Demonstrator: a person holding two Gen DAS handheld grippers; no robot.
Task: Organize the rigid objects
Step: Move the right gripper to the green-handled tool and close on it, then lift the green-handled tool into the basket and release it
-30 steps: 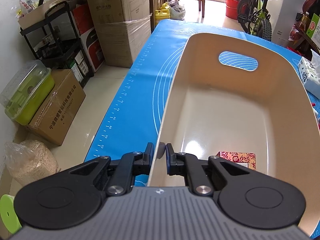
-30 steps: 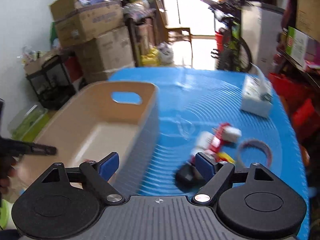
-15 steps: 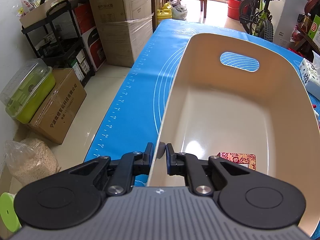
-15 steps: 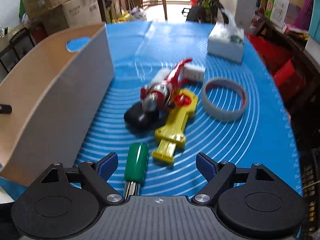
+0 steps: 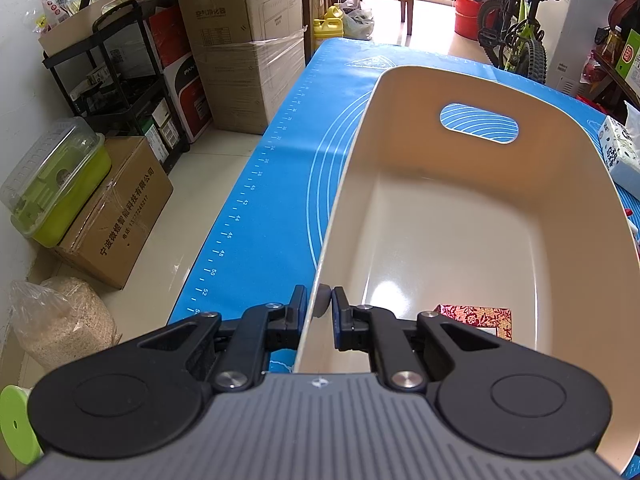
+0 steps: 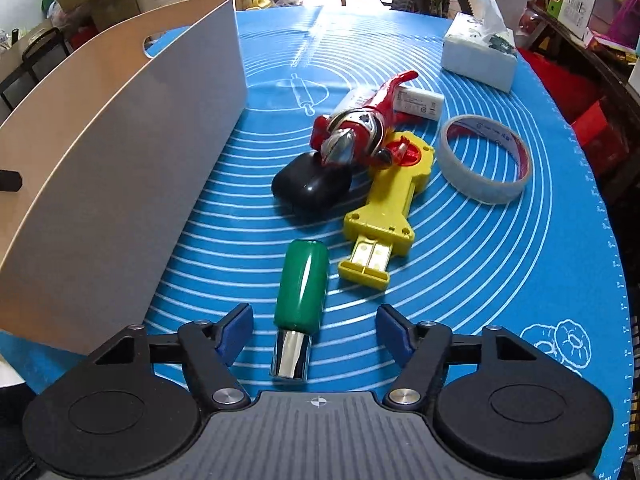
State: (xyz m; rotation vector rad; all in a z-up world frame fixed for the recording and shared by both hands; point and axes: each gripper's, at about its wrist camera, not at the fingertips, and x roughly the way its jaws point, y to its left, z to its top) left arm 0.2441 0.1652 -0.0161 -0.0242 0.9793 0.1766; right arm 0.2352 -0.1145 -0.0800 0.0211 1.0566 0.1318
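The right tongs (image 6: 316, 330) are closing around the green-handled tool (image 6: 300, 284), which lies on the blue desk mat (image 6: 500, 272) between the two pads, not yet pressed by them. Its long axis runs from 6 to 12 o'clock, metal end near the tongs, so the pads meet its sides squarely. Further, at 12 to 1 o'clock, lie a yellow toy (image 6: 390, 200) and a tape roll (image 6: 484, 160). The left tongs (image 5: 320, 306) are clamped on the rim of the bin (image 5: 440, 240), which stands at 10 o'clock from the tool.

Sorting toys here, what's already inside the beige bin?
Inside the beige bin, only a red patterned box shows on the floor, near corner. The left tool hides that near edge.
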